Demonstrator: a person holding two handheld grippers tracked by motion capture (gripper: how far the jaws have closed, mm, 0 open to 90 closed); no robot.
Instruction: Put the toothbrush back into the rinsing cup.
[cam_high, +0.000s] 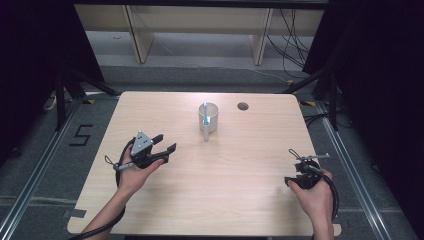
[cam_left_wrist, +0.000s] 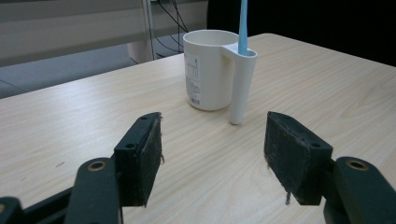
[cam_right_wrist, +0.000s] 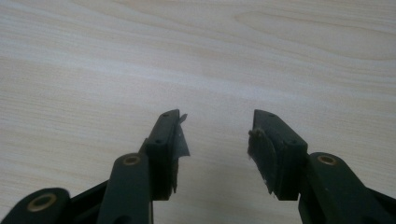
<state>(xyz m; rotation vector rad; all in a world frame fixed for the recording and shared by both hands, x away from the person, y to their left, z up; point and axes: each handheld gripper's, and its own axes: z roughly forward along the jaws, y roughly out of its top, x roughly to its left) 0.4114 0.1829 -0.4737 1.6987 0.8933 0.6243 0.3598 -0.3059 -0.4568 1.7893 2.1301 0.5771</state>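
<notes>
On the far middle part of the light wooden table (cam_high: 220, 175) stands a white plastic cup with a hollow side handle (cam_high: 209, 118), upright, and a light blue toothbrush (cam_high: 205, 114) stands in the hollow of this handle, with its upper part rising above the rim. In the left gripper view the same white cup (cam_left_wrist: 208, 70) is directly ahead, between the lines of the two jaws but well beyond them, and the blue toothbrush (cam_left_wrist: 243, 25) goes up out of the top edge of the picture. The left tool (cam_high: 167, 142) is held in the person's left hand (cam_high: 132, 172) over the left part of the table, pointing toward the cup, and it is well apart from it. Its jaws are spread wide with nothing between them, as the left tool (cam_left_wrist: 214, 135) shows clearly in its own view. The right tool (cam_high: 309, 156) is held in the right hand (cam_high: 315, 195) near the right edge of the table, far from the cup. In the right gripper view the right tool (cam_right_wrist: 215, 128) has its jaws also spread, with only bare wood below them. A small round hole (cam_high: 243, 106) is in the table top, just to the right of the cup and a little farther back
</notes>
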